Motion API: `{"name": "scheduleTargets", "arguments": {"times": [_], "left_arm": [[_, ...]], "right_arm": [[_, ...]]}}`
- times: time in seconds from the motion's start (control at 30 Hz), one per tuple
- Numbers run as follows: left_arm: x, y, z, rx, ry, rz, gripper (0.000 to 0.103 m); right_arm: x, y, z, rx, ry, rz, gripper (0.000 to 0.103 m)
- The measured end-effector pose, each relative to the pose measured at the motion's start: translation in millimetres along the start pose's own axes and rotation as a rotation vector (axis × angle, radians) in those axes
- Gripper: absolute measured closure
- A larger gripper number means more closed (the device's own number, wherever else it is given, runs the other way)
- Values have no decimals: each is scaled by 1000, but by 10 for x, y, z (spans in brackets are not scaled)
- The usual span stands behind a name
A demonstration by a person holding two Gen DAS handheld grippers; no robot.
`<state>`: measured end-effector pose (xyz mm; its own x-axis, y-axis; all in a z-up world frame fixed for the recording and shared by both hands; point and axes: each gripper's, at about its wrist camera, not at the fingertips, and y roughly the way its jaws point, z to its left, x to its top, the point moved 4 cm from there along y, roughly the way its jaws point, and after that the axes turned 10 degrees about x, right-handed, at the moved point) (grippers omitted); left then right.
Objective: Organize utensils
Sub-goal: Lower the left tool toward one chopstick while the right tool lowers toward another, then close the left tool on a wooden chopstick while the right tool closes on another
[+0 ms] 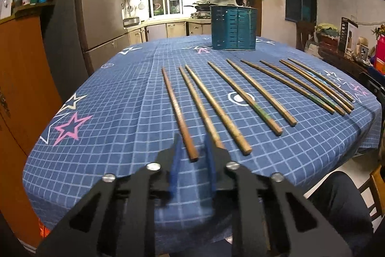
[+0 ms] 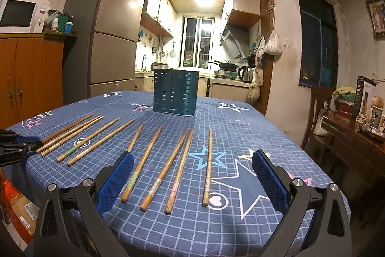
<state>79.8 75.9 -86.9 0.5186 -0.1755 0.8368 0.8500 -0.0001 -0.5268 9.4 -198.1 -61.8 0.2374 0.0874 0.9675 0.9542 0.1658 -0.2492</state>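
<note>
Several wooden chopsticks lie side by side on the blue star-patterned tablecloth [image 1: 115, 93]. A teal slotted utensil holder [image 1: 233, 27] stands upright at the far side, also in the right wrist view [image 2: 175, 93]. My left gripper [image 1: 192, 143] sits low at the near end of the leftmost chopstick [image 1: 178, 110], its blue pads on either side of the tip with a small gap, not closed on it. It shows at the left edge of the right wrist view [image 2: 31, 143]. My right gripper [image 2: 192, 160] is wide open above the near ends of chopsticks [image 2: 154, 168], holding nothing.
A wooden cabinet [image 1: 21, 78] and fridge [image 1: 101, 16] stand left of the table. A sideboard with boxes and ornaments [image 2: 356, 136] and a chair [image 2: 317, 110] are on the right. The table's near edge [image 2: 192, 237] lies just under the grippers.
</note>
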Motion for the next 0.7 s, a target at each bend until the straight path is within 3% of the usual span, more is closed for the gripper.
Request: {"name": "scheduleTargets", "arguments": {"times": [0.1,0.23,0.37,0.5,0.63,0.7], "left_arm": [[-8,2,10,-1,-19,-6,91],[-28,-8,19,10,-34,-13,93],[-30,-10,32,8,-38,-11,94],[-44,-13,59,6,-39,-12,94],[-41,-15,59,5,-41,-13,94],[-39,-13,47,10,-35,-14,94]], "right_arm": [[-15,3,58,60,-2,16,16],[-124,77,272,162,10,99,52],[-252,206,433,202,8,177,61],[-273,231,525,209,-20,190,68],[-325,327,590,211,-32,219,83],[-353,337,580,207,-27,228,84]]}}
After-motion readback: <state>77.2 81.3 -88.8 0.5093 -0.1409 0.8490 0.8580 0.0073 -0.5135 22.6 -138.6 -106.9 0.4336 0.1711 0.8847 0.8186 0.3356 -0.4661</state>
